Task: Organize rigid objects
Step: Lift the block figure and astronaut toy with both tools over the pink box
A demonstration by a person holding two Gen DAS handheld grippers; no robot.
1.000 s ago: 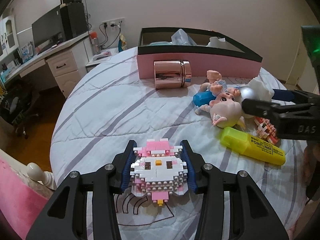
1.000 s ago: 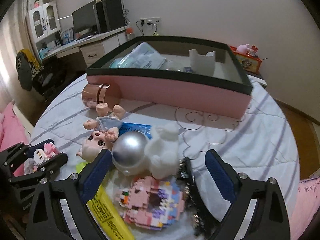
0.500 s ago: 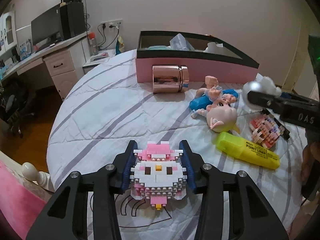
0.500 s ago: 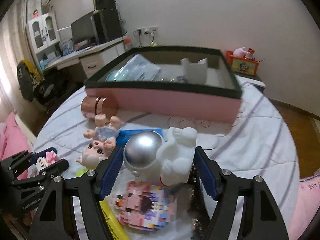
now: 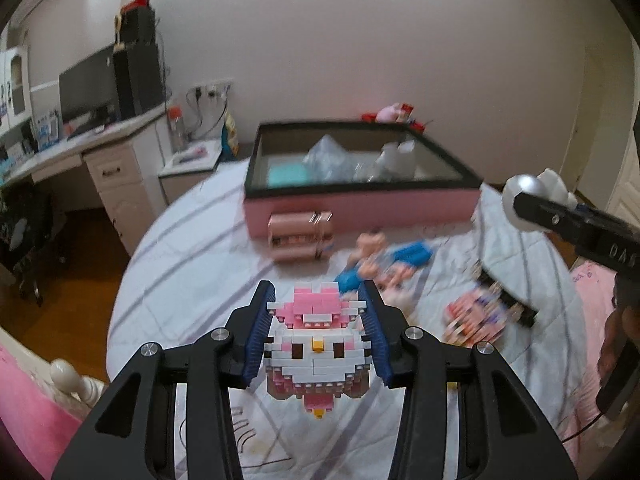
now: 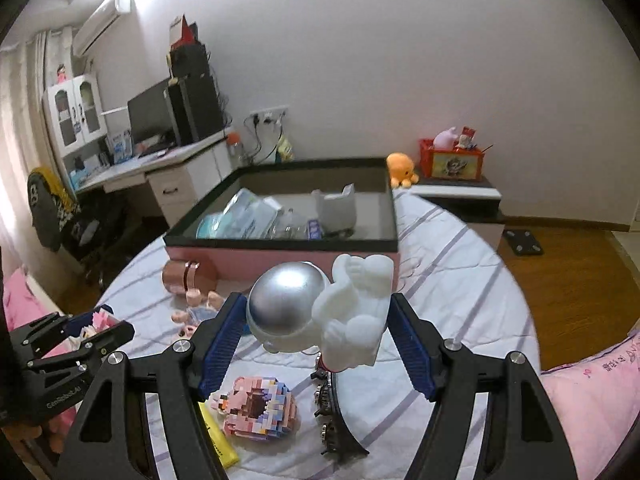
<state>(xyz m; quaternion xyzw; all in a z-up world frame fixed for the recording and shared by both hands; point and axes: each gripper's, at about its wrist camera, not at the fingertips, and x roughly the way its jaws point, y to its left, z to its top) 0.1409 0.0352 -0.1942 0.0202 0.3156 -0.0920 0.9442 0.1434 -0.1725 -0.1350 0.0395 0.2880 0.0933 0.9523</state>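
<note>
My left gripper (image 5: 316, 312) is shut on a pink and white brick cat figure (image 5: 318, 350) and holds it above the striped bed cover. My right gripper (image 6: 316, 308) is shut on an astronaut figure (image 6: 320, 312) with a silver helmet and white body, held clear of the bed. In the left wrist view, the right gripper (image 5: 560, 220) shows at the right edge with the astronaut (image 5: 528, 192). The left gripper (image 6: 80, 344) appears low at the left of the right wrist view. An open pink box with a black rim (image 6: 280, 244) (image 5: 360, 208) stands beyond both.
On the bed lie a rose-gold tin (image 6: 186, 276), a small doll (image 6: 200, 308), a pink brick ring figure (image 6: 260, 404), a yellow highlighter (image 6: 218, 436) and a black studded clip (image 6: 332, 412). The box holds plastic packets. A desk stands left and a nightstand right.
The right gripper closed on the astronaut and raised it off the bed. The left gripper rose with the brick cat still in it.
</note>
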